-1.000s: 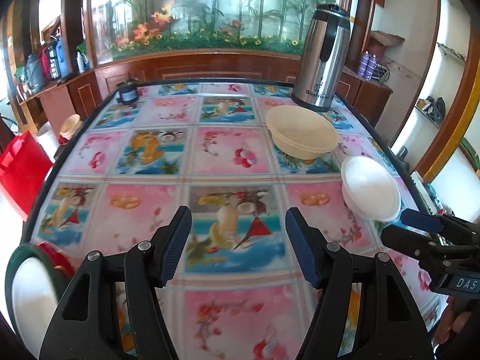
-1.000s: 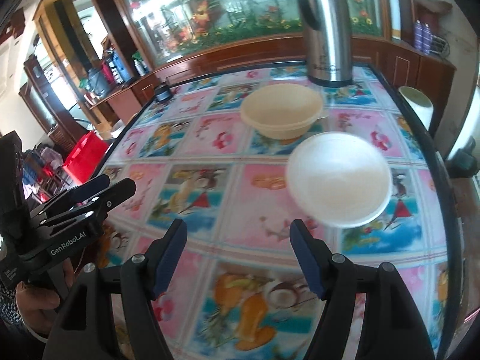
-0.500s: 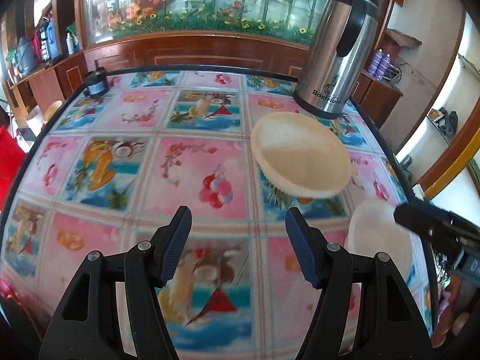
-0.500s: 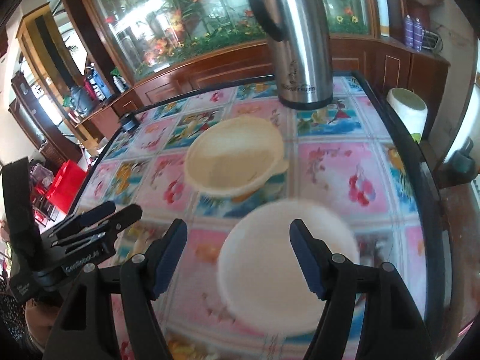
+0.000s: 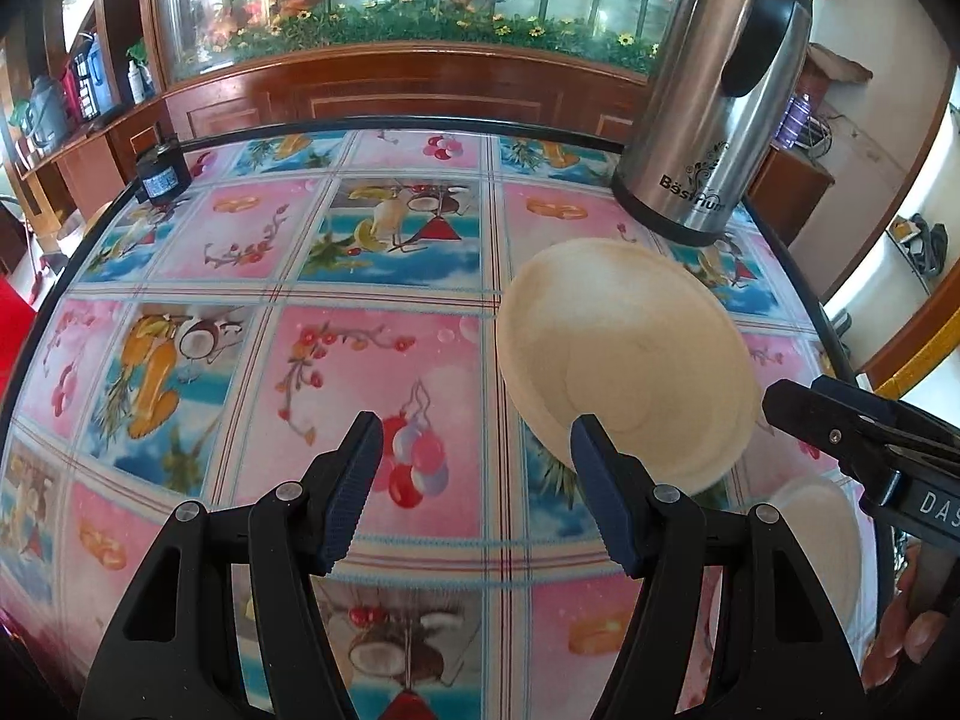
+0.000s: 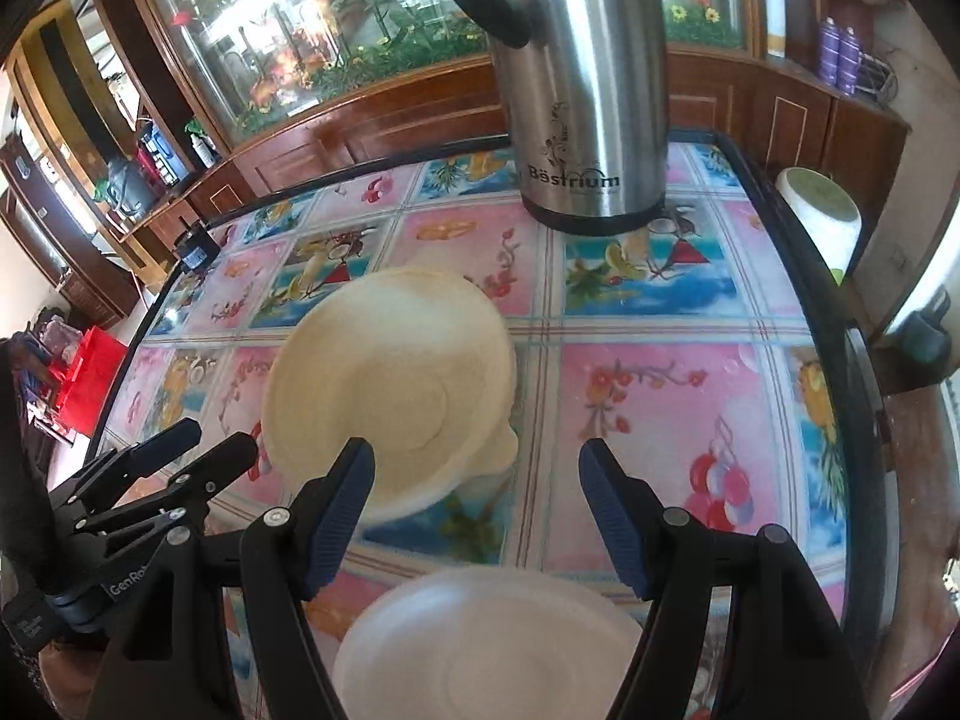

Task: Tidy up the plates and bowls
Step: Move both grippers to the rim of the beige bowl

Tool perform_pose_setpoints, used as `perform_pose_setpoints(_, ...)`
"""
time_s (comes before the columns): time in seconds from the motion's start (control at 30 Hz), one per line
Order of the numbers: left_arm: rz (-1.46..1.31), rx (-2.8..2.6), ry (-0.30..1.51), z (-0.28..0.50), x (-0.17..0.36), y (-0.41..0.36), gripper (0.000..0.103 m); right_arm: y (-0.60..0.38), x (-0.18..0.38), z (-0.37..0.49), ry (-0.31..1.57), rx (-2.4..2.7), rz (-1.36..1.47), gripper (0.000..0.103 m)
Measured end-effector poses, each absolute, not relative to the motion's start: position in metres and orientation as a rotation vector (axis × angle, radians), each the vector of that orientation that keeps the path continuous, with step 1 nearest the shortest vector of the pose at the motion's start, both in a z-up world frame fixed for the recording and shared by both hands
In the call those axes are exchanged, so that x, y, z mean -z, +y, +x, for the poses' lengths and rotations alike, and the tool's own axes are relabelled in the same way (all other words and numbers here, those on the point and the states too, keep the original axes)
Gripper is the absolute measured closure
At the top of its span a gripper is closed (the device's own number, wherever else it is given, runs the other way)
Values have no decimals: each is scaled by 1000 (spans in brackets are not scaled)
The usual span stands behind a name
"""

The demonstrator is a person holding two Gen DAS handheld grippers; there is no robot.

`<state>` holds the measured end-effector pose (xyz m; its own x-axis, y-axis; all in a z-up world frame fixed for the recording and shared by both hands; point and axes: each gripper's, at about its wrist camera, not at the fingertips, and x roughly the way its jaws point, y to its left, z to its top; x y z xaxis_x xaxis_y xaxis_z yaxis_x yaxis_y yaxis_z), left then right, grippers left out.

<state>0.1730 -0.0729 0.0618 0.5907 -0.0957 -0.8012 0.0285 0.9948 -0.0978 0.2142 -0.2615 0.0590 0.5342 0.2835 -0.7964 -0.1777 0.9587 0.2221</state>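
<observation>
A cream bowl (image 5: 630,354) sits on the patterned table, in front of a steel thermos. It also shows in the right wrist view (image 6: 390,384). A white bowl (image 6: 486,648) lies nearer, under and between my right gripper's fingers; its edge shows in the left wrist view (image 5: 816,546). My left gripper (image 5: 477,492) is open and empty, its right finger just at the cream bowl's near rim. My right gripper (image 6: 477,504) is open and empty, above the white bowl and just short of the cream bowl. Each gripper shows in the other's view, the right one (image 5: 864,438) and the left one (image 6: 156,480).
A tall steel thermos (image 5: 714,90) stands at the table's far right, also in the right wrist view (image 6: 588,78). A small black object (image 5: 161,177) sits at the far left edge. A white and green cylinder (image 6: 819,216) stands beyond the right edge. Wooden cabinets line the back.
Both grippers have moved forward across the table toward the cream bowl and thermos. The white bowl has slid from ahead of my right gripper to under it. Both stay open.
</observation>
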Motion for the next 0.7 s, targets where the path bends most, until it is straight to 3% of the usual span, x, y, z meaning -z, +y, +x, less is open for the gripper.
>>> perform_pose_setpoints(0.7, -67, 67, 960, 199, -53, -84, 37, -261, -52, 253, 1005, -263, 57, 35)
